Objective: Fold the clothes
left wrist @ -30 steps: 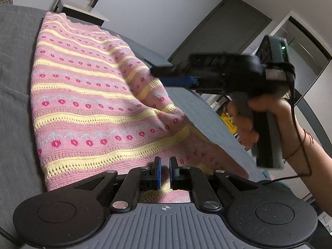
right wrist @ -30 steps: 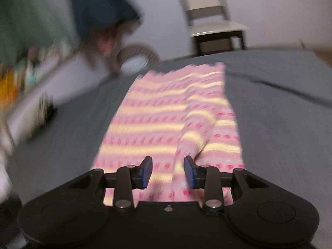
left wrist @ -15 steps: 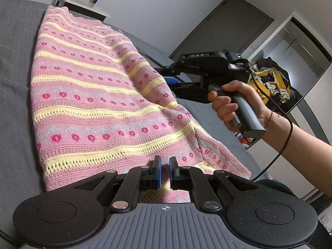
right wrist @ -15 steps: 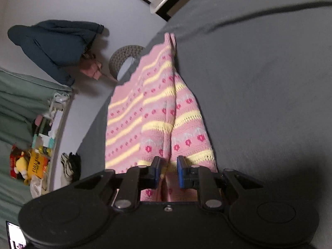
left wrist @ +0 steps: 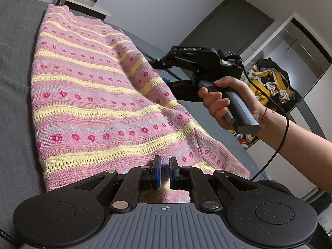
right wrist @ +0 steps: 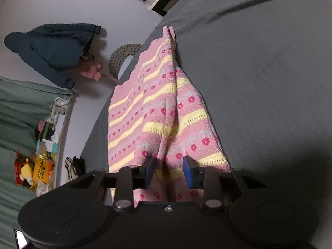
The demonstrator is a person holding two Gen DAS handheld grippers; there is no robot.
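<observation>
A pink knit garment (left wrist: pixel 93 95) with yellow stripes and red flowers lies lengthwise on the grey bed (left wrist: pixel 14 47). My left gripper (left wrist: pixel 165 172) sits at its near hem, pads close together with fabric pinched between them. My right gripper (right wrist: pixel 168 171) is open, its blue pads either side of a raised fold (right wrist: pixel 172 112) along the garment's right side. In the left wrist view a hand (left wrist: pixel 220 101) holds the right gripper's black body (left wrist: pixel 197 60) low at the garment's right edge, with its fingertips partly hidden behind the knit.
Grey bedding (right wrist: pixel 259 72) stretches right of the garment. A chair (left wrist: pixel 87 2) stands beyond the far end. A dark jacket (right wrist: pixel 51 45) hangs on the wall, a cluttered shelf (right wrist: pixel 45 145) is at left, and a clothes pile (left wrist: pixel 269 78) fills the wardrobe.
The right gripper came down to the garment's right side, closed to a narrow gap, then spread its fingers apart. The left gripper kept its hold at the hem.
</observation>
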